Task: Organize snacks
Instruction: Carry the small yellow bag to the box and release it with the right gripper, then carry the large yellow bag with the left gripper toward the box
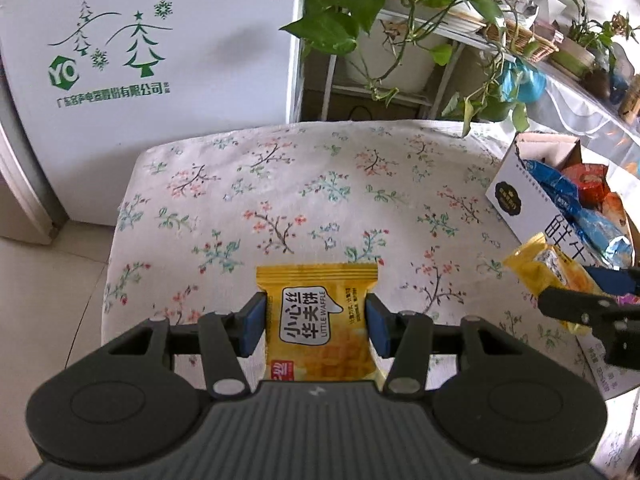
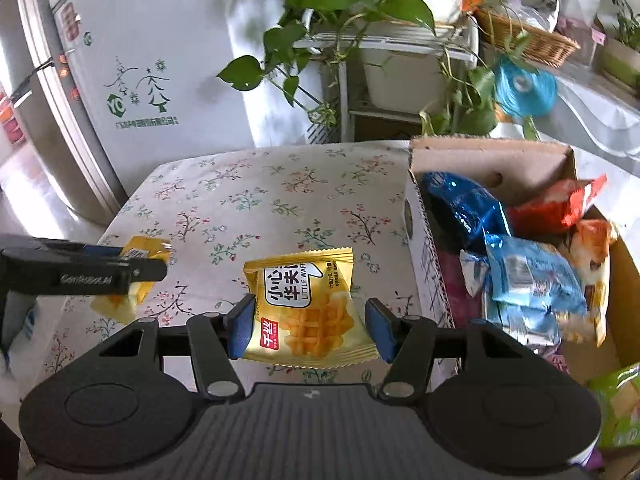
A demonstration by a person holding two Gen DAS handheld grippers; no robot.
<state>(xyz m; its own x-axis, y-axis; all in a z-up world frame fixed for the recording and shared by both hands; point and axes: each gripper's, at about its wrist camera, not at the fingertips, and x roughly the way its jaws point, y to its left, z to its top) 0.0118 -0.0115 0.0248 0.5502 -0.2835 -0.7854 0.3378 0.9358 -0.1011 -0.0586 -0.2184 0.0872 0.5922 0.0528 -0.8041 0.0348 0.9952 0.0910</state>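
My left gripper [image 1: 316,322] is shut on a yellow Little Waffle packet [image 1: 320,312], lifted above the floral tablecloth [image 1: 280,184]. My right gripper [image 2: 310,328] is shut on a second yellow waffle packet [image 2: 308,308], just left of the cardboard box [image 2: 424,240]. That box holds blue, red and orange snack bags [image 2: 532,272]. The right gripper [image 1: 580,288] with its packet [image 1: 536,268] shows at the right edge of the left wrist view, close to the box [image 1: 516,196]. In the right wrist view the left gripper [image 2: 140,260] and its packet [image 2: 132,280] appear at the left.
A white fridge [image 1: 152,40] stands beyond the table's far left corner. Potted plants on a white rack [image 1: 380,52] trail leaves over the far edge. A green packet [image 2: 616,408] lies at the lower right. Tiled floor [image 1: 48,280] lies left of the table.
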